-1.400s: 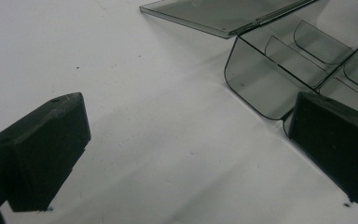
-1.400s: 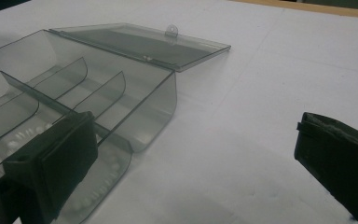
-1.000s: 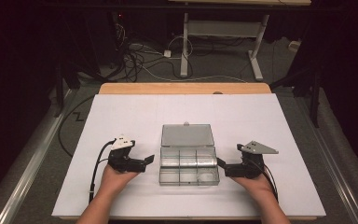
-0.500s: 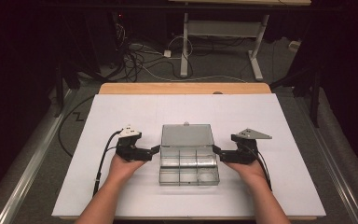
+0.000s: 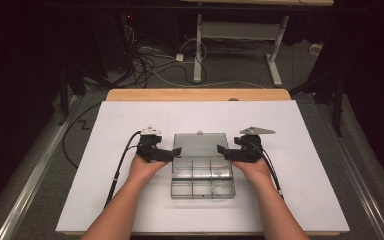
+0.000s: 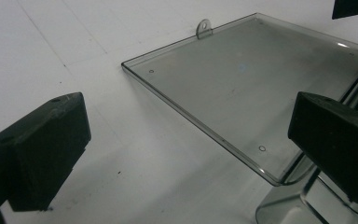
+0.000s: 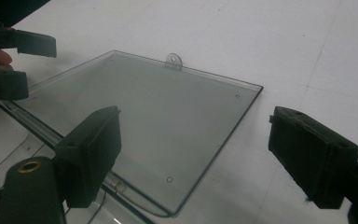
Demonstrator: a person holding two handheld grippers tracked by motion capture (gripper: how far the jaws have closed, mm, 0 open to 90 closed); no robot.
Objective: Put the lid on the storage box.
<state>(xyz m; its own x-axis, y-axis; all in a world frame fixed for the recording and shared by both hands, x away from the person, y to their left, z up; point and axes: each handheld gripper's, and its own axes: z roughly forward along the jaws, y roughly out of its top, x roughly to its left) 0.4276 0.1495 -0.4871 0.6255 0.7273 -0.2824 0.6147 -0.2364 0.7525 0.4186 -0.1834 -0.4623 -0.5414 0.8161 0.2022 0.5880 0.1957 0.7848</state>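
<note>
- At the far left of the high view, a metal rail [image 5: 30, 200] runs along the grey floor [image 5: 70, 165], and a black cable [image 5: 72, 145] lies in a curve beside the table.
- The table is covered by a white sheet [image 5: 130, 120]; behind it a strip of the wooden table edge [image 5: 195, 94] is visible.
- The left gripper [image 5: 176, 151] is held low above the sheet, just beside the left edge of the lid. Its jaws are wide apart and hold nothing; in the left gripper view the lid corner lies between them.
- The clear plastic box [image 5: 202, 182] stands in the middle of the sheet, near the person. Its lid [image 5: 200, 144] is open and lies flat behind the compartments, with a small hanging tab [image 6: 204, 28] at its far edge.
- The right gripper [image 5: 222, 149] is just beside the right edge of the lid, its jaws also wide apart and empty.
- Behind the table the room is dark; white desk legs [image 5: 275, 55] and many loose cables [image 5: 150, 55] lie on the floor.
</note>
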